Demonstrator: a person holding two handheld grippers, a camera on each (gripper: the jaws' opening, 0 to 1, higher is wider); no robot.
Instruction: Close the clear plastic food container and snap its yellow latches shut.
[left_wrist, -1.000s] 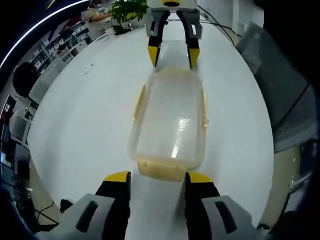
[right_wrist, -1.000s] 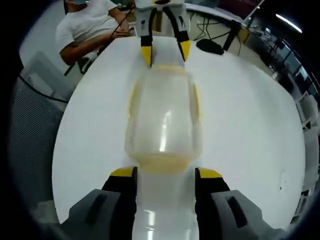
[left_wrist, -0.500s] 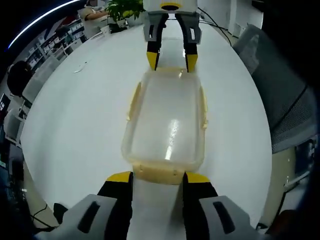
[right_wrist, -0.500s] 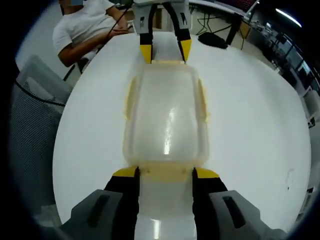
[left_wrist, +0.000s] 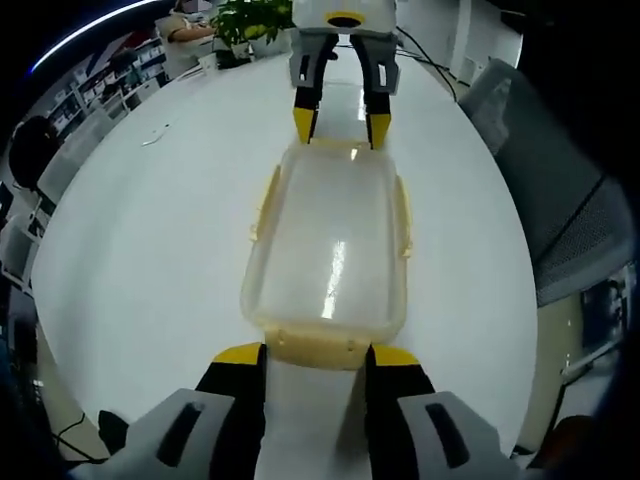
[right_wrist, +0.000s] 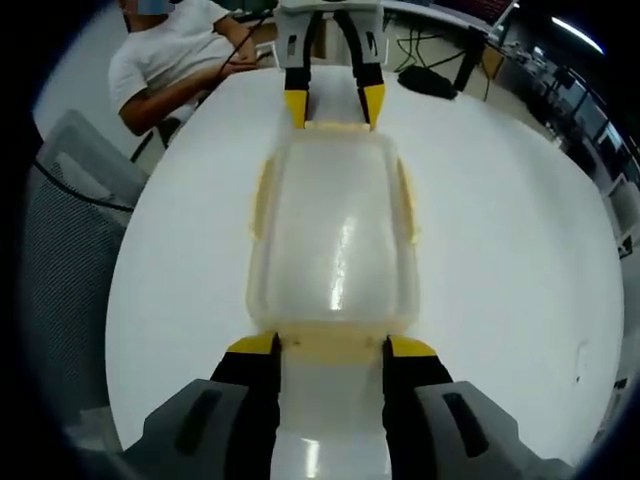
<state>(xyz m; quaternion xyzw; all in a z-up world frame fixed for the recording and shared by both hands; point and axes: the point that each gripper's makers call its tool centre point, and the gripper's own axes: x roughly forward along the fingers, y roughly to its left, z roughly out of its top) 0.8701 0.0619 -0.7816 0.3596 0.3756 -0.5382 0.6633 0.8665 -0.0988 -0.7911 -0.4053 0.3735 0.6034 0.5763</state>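
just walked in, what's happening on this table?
A person holds a two-jaw tool in each hand over a clear plastic food container with yellow latches, sitting lidded on a white round table. The left tool stands at one short end, jaws open either side of the yellow end latch. The right tool does the same at the opposite end latch. The side latches stick outward, apparently not snapped down yet.
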